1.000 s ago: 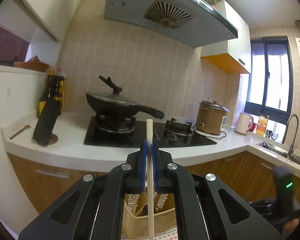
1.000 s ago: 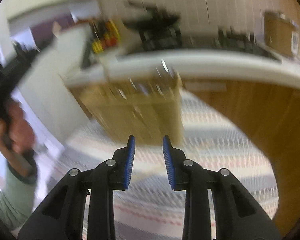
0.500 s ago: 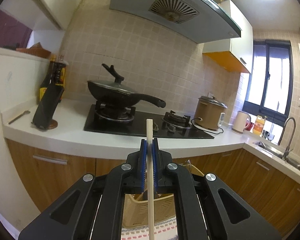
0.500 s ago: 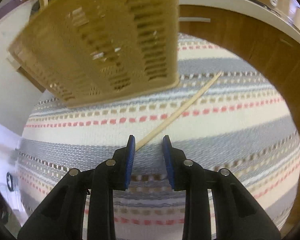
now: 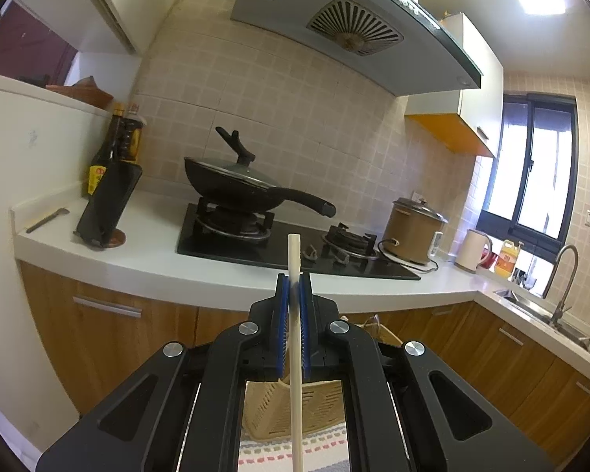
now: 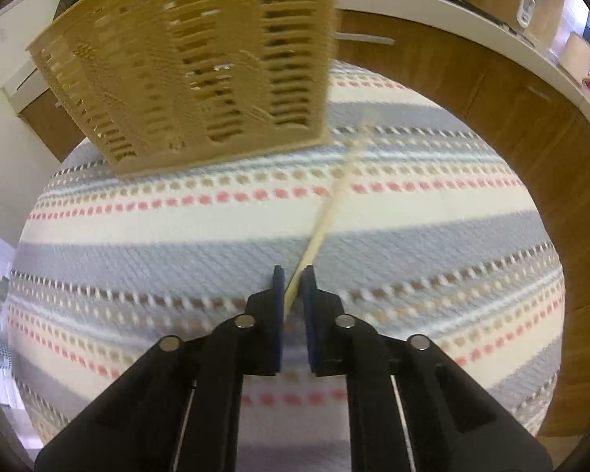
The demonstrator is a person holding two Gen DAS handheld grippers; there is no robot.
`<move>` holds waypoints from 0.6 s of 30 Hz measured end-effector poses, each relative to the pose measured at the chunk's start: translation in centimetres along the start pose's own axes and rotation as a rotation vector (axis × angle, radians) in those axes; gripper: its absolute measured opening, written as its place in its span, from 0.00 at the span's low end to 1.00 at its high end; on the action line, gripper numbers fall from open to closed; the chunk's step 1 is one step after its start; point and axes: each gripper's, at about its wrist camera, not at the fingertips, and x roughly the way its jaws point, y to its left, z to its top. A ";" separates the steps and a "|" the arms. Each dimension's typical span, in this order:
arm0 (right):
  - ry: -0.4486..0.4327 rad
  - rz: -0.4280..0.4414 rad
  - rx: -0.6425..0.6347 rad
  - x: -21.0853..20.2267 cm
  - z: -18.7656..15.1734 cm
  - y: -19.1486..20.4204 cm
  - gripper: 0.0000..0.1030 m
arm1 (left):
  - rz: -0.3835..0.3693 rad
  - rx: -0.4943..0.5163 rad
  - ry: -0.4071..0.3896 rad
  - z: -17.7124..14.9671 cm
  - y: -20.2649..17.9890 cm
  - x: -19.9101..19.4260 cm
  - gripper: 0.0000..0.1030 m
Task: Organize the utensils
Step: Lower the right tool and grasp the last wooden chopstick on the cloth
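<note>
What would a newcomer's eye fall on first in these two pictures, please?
Probably the pale chopstick standing upright, clamped in the left gripper before the black wok on the stove. Next, the right gripper pinching a second chopstick lying on the striped cloth, beside the slotted tan utensil basket.

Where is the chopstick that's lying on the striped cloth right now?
In the right wrist view, the chopstick lies slantwise on the striped cloth, just right of the slotted basket, with its near end between the fingers of the right gripper.
</note>
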 end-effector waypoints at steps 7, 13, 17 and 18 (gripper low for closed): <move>0.053 0.056 -0.030 -2.4 -3.2 -4.5 0.03 | -0.013 0.017 0.009 -0.3 -0.9 0.0 0.03; 0.042 0.212 0.049 -2.9 0.5 -6.2 0.33 | -0.021 0.025 0.017 -0.5 -1.9 0.4 0.03; 0.006 0.138 0.061 -0.8 4.4 -5.5 0.44 | -0.014 0.054 0.019 -0.7 -2.2 0.2 0.03; 0.013 0.130 0.072 -0.3 4.7 -5.5 0.37 | -0.012 0.057 0.019 -0.7 -2.1 0.2 0.03</move>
